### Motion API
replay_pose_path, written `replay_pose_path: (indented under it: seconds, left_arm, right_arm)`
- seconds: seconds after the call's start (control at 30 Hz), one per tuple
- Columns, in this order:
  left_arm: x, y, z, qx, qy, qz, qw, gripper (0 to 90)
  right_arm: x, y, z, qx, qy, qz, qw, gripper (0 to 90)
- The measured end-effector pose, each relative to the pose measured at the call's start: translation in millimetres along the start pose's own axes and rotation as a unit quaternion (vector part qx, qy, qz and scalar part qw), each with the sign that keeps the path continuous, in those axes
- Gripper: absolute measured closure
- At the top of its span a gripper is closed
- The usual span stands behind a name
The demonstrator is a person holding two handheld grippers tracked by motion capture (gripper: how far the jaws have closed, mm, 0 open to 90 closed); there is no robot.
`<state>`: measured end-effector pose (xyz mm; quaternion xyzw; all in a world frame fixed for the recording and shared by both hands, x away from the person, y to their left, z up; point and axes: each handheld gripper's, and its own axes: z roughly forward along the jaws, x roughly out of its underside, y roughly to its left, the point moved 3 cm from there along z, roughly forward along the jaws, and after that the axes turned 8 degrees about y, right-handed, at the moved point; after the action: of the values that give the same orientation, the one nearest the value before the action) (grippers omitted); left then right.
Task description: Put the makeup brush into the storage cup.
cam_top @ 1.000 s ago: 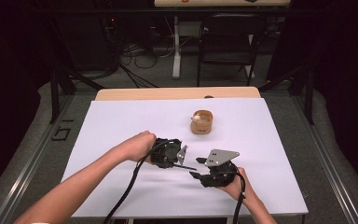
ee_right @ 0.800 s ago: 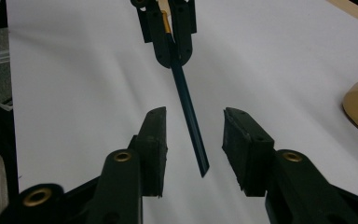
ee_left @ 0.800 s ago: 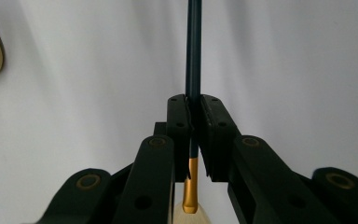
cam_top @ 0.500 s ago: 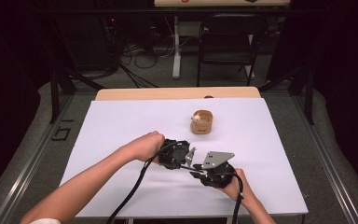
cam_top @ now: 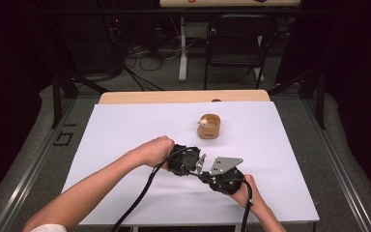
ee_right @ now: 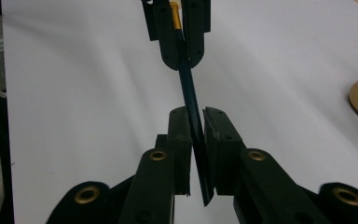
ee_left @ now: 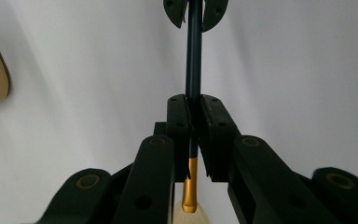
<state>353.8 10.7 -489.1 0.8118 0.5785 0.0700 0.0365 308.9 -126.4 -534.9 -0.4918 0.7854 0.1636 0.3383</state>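
We note both grippers meeting nose to nose over white table cover, near its front edge. Left gripper clamped on dark blue pencil near gold ferrule; right gripper closed on same shaft toward other end. We judge two-handed hold steadies it for handover or regrip. Long axis runs gripper to gripper; ferrule end points to person's left. Wooden cup stands apart, farther back.

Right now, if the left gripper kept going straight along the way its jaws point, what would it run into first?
The right gripper. The left gripper is shut on a dark blue pen whose far end sits between the other gripper's jaws, directly ahead. Depth is uncertain, but nothing else lies between them.
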Motion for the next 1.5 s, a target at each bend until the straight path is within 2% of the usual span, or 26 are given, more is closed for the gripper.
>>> replay_pose_path:
  seconds: [0.07, 0.23, 0.33, 0.37, 0.43, 0.5, 0.57, 0.6, 0.67, 0.73, 0.77, 0.83, 0.9, 1.07, 1.13, 1.17, 1.2, 1.27, 1.3, 1.5]
  left_arm:
    - [-0.8, 0.0, 0.2, 0.004, 0.005, 0.006, 1.0000, 82.9]
    - [-1.8, 1.3, 0.3, -0.004, 0.009, 0.011, 0.9999, 82.3]
    - [-1.4, 1.7, 0.7, 0.003, 0.004, 0.011, 0.9999, 82.0]
    - [-1.2, 1.6, 0.9, 0.000, 0.001, 0.011, 0.9999, 81.8]
    - [0.0, 2.5, 0.5, 0.003, -0.011, 0.002, 0.9999, 80.3]
    - [1.6, 3.6, -0.7, 0.005, -0.026, -0.006, 0.9996, 72.3]
    - [4.0, 4.4, -1.3, 0.002, -0.040, -0.020, 0.9990, 59.1]
    - [5.4, 4.5, -1.8, 0.000, -0.050, -0.028, 0.9984, 56.7]
    - [9.2, 4.7, -2.5, 0.000, -0.063, -0.046, 0.9969, 44.0]
    - [14.3, 5.9, -3.8, -0.012, -0.071, -0.054, 0.9959, 34.4]
    - [16.8, 5.3, -3.2, -0.009, -0.080, -0.063, 0.9947, 30.0]
    - [22.4, 5.6, -3.1, -0.020, -0.090, -0.076, 0.9929, 22.6]
    - [27.6, 5.1, -2.7, -0.028, -0.103, -0.093, 0.9900, 16.7]
    - [38.9, 4.6, -3.0, -0.041, -0.130, -0.119, 0.9836, 12.4]
    - [42.4, 3.7, -2.6, -0.048, -0.137, -0.132, 0.9805, 7.6]
    - [43.7, 3.4, -2.2, -0.049, -0.139, -0.136, 0.9797, 5.0]
    - [45.4, 3.0, -1.6, -0.050, -0.144, -0.143, 0.9779, 3.8]
    - [49.6, 2.5, -0.8, -0.048, -0.161, -0.161, 0.9726, 2.9]
    - [52.0, 2.1, -0.3, -0.048, -0.169, -0.166, 0.9704, 2.5]
    - [65.4, -4.0, 6.0, -0.054, -0.191, -0.198, 0.9599, 0.4]
  right_arm:
    - [0.3, 0.1, -0.2, -0.003, 0.002, -0.003, 1.0000, 82.2]
    - [1.3, -0.6, -0.9, -0.013, -0.005, -0.001, 0.9999, 84.5]
    - [1.0, -0.1, -1.8, -0.016, -0.011, -0.002, 0.9998, 84.9]
    - [1.0, 0.1, -2.1, -0.016, -0.011, -0.002, 0.9998, 85.0]
    - [1.0, 0.3, -2.8, -0.016, -0.009, -0.003, 0.9998, 85.0]
    - [0.8, 0.6, -3.5, -0.018, -0.012, -0.002, 0.9998, 85.0]
    - [0.5, 1.2, -4.1, -0.015, -0.010, -0.003, 0.9998, 85.1]
    - [0.4, 1.6, -4.4, -0.015, -0.011, -0.004, 0.9998, 85.1]
    - [0.3, 1.6, -5.1, -0.013, -0.013, -0.004, 0.9998, 85.0]
    - [0.7, 1.2, -6.0, -0.010, -0.015, -0.003, 0.9998, 85.1]
    - [1.1, 0.7, -6.7, -0.010, -0.016, -0.002, 0.9998, 85.0]
    - [1.8, -0.3, -7.7, -0.007, -0.019, -0.001, 0.9998, 85.1]
    - [2.7, -1.3, -9.0, -0.007, -0.020, 0.000, 0.9998, 85.0]
    - [4.4, -2.7, -11.8, -0.003, -0.023, 0.005, 0.9997, 85.1]
    - [4.9, -2.7, -12.8, -0.002, -0.026, 0.006, 0.9996, 85.0]
    - [5.2, -2.7, -13.5, -0.002, -0.026, 0.007, 0.9996, 85.0]
    - [5.6, -2.8, -13.9, 0.000, -0.026, 0.007, 0.9996, 85.0]
    - [6.7, -3.2, -16.0, 0.000, -0.018, 0.007, 0.9998, 85.0]
    - [6.8, -3.1, -15.2, 0.000, -0.028, 0.009, 0.9996, 85.0]
    - [10.0, -4.2, -17.3, 0.005, -0.030, 0.011, 0.9995, 85.0]
